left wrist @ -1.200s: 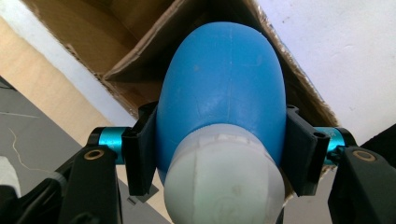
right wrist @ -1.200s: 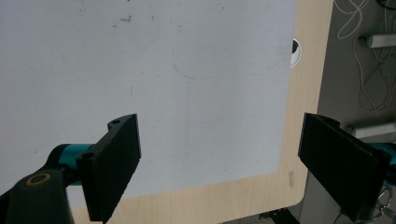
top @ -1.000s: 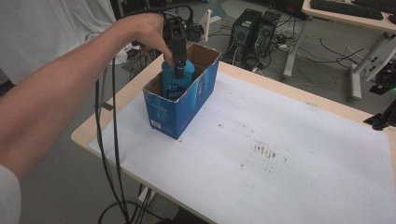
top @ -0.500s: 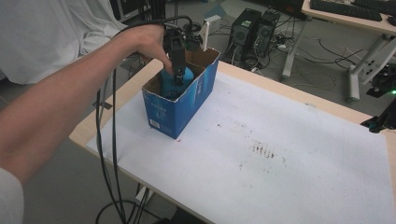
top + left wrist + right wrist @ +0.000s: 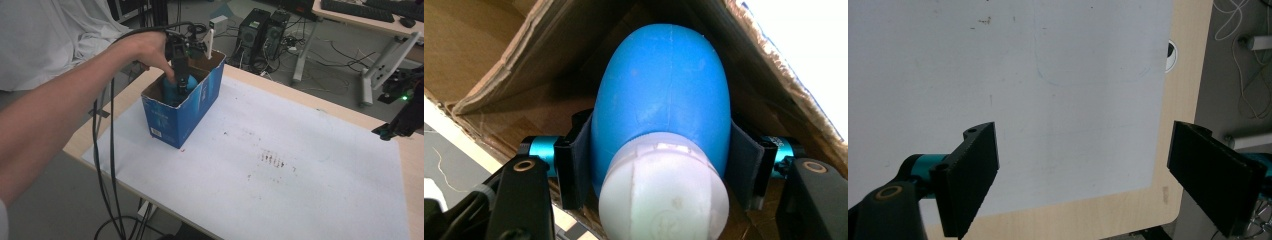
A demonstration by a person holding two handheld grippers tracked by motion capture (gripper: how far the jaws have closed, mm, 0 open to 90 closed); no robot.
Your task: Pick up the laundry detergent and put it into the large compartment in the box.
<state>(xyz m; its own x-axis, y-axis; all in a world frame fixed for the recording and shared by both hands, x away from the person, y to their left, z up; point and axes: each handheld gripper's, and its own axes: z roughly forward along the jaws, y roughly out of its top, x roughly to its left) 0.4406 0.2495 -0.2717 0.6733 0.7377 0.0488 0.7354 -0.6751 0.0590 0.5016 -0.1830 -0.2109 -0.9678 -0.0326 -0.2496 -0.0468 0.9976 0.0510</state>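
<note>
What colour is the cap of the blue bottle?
White, on the cap; the left gripper view shows it best.

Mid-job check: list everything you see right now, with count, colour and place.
blue bottle: 1, blue with a whitish cap, inside the box, clamped by the left gripper
cardboard box: 1, blue outside and brown inside, open-topped, far left part of the table
white sheet: 1, white with dark specks, covers most of the table
table: 1, light wood
computer towers: 2, black, on the floor beyond the table
left gripper: 1, black jaws, down in the box
right gripper: 1, black jaws wide apart, above the sheet's edge
</note>
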